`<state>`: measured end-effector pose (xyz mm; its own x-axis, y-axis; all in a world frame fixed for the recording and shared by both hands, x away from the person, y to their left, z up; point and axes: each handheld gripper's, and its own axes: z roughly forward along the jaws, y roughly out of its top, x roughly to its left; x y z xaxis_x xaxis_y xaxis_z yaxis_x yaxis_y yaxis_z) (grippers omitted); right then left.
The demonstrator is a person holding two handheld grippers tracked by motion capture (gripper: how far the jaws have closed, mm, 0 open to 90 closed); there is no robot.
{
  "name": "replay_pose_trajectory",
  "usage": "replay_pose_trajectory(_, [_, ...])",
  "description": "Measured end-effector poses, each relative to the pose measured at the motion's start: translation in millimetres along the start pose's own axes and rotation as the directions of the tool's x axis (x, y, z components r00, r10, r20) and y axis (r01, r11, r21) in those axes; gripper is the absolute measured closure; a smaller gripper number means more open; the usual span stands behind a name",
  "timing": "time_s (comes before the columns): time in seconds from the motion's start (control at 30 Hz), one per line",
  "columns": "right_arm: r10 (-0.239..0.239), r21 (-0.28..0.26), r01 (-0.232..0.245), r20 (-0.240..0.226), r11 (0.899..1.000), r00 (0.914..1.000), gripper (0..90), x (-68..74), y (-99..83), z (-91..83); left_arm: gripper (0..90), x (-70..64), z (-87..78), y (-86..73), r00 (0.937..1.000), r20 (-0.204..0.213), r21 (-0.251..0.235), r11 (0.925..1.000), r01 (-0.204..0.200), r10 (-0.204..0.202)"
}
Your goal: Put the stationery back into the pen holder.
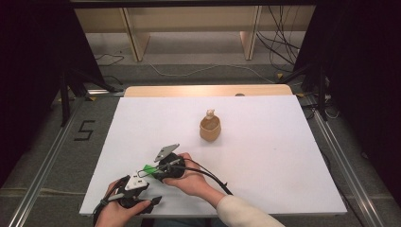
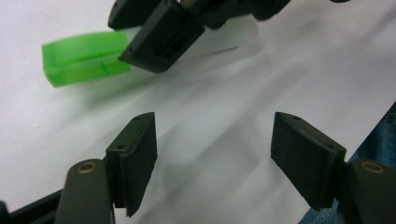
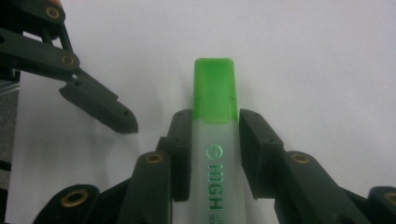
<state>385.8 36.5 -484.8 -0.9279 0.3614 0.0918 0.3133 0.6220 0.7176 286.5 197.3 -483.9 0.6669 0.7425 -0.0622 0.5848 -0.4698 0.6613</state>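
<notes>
A highlighter [image 3: 218,177] with a translucent white body and a bright green cap [image 3: 214,88] is clamped between the jaws of my right gripper [image 3: 216,126]. In the high view that gripper [image 1: 155,169] sits low over the white table near its front edge, with the green cap [image 1: 149,168] pointing left. My left gripper [image 1: 144,188] is just in front and to the left of it. The left gripper [image 2: 212,156] has its jaws wide apart over bare table, with the capped end [image 2: 84,56] a short way beyond them and untouched.
A tan cup [image 1: 209,128] with a small pale object sticking out of its top stands mid-table, well beyond both hands. The white table top [image 1: 265,156] ends close behind the hands at its front edge. Cables and shelf legs lie on the floor beyond.
</notes>
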Motion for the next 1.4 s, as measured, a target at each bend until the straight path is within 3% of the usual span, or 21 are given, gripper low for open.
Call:
replay_pose_trajectory(0.4, [0.043,-0.123,-0.039,0.028,0.992,0.9987,67.1,-14.5,-4.8,-28.7,28.8,-1.3,1.7,3.0,1.0000,0.003,-0.058,0.9983,0.002,-0.002])
replay_pose_trajectory(0.63, [0.096,-0.191,-0.087,0.040,0.978,0.9946,67.1,-26.8,-12.7,-45.5,27.4,-1.6,3.9,5.3,1.0000,-0.008,-0.071,0.9975,-0.003,0.002])
replay_pose_trajectory(1.4, [0.173,-0.305,-0.130,0.118,0.943,0.9778,67.1,-58.0,-29.6,-96.1,26.5,-2.7,11.7,11.9,0.9998,-0.018,-0.087,0.9962,0.001,-0.003])
